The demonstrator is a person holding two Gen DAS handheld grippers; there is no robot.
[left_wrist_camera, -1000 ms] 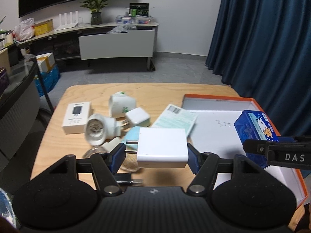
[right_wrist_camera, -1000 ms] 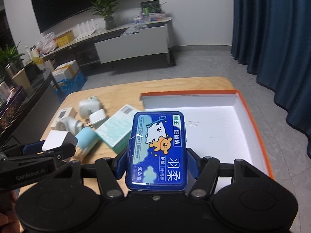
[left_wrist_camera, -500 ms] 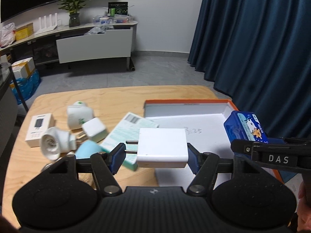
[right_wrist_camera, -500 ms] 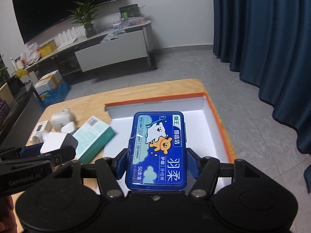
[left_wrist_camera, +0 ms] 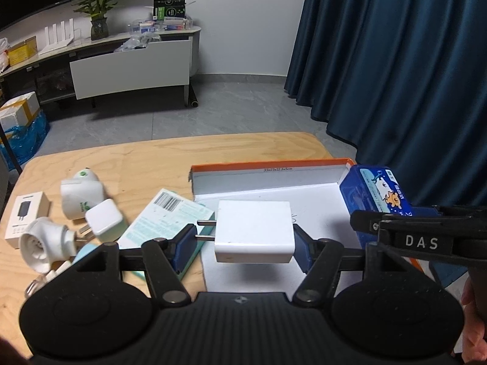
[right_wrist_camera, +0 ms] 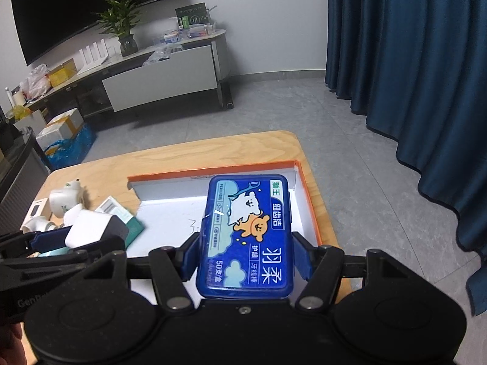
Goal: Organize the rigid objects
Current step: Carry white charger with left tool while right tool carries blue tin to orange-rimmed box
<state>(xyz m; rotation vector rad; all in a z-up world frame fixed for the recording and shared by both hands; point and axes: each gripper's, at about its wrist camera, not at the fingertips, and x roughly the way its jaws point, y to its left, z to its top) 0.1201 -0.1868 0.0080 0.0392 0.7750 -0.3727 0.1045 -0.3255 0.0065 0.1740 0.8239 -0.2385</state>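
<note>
**Both hands loaded, both closing on the tray**

Nearest the lens, the left gripper (left_wrist_camera: pixel 243 240) has its jaws clamped on a white charger (left_wrist_camera: pixel 254 231), one pad on the prong side, the other on the flat back, so the plug rides level with its prongs pointing left. Over on the right gripper (right_wrist_camera: pixel 246 258), the jaws squeeze the long sides of a blue tin (right_wrist_camera: pixel 248 237), lid up, lengthwise along the fingers; that looks like a hold chosen for setting it down flat. Both loads hang above the white floor of the orange-rimmed tray (left_wrist_camera: pixel 274 167), not touching it.

Compared with a second ago, the tray has slid in under both grippers: the charger was over the clutter then, the tin short of the tray's middle. The grips themselves are unchanged.

Further out on the counter (left_wrist_camera: pixel 146 158), a green box (left_wrist_camera: pixel 164 222), a small plug (left_wrist_camera: pixel 103 220), a white adapter (left_wrist_camera: pixel 42 245) and a small white carton (left_wrist_camera: pixel 26 214) wait their turn, I'd say.
</note>
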